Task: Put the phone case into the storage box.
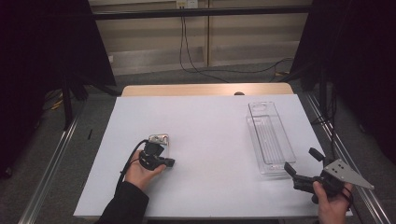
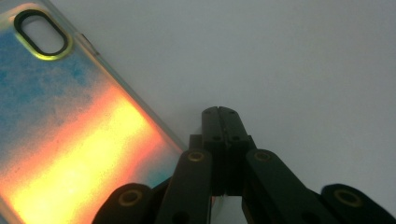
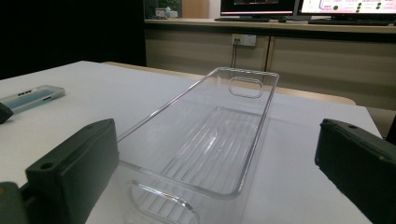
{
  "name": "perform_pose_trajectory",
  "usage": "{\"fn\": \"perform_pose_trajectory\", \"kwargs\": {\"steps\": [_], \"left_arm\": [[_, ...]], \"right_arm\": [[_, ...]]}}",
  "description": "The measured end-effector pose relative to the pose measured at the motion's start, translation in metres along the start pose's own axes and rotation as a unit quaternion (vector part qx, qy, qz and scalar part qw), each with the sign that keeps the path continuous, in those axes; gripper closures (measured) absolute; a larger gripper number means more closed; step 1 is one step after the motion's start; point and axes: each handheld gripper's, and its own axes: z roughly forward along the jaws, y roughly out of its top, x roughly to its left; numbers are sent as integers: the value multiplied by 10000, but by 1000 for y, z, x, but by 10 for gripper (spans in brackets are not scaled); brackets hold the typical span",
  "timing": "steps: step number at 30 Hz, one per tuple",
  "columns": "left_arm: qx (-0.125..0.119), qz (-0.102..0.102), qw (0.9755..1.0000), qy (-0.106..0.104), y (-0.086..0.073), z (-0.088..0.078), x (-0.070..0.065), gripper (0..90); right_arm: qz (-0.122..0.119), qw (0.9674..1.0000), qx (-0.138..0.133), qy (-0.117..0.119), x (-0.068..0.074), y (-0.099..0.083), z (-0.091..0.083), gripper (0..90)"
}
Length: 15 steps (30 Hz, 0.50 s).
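Our left tongs are closed on nothing, just beside the phone case lying left of the table's middle. Our right tongs gape wide before the clear tray near the right edge.

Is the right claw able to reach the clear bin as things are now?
Probably yes: the right claw is open, right at the clear bin's near end, nothing between them.

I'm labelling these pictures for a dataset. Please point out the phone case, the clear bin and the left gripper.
phone case point(image 2: 70, 135), left gripper view, its glowing back.
clear bin point(image 3: 205, 144), right gripper view, its ribbed floor.
left gripper point(image 2: 221, 112), left gripper view, closed tips.
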Motion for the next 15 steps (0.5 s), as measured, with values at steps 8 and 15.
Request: {"fn": "perform_pose_trajectory", "kwargs": {"steps": [8,15], "left_arm": [[23,-5,10000,-26,-2,-2,1,900],[-7,-75,10000,11,-4,-4,1,900]], "right_arm": [[10,10000,-12,-6,0,0,0,0],[-5,10000,10,-7,0,0,0,0]]}}
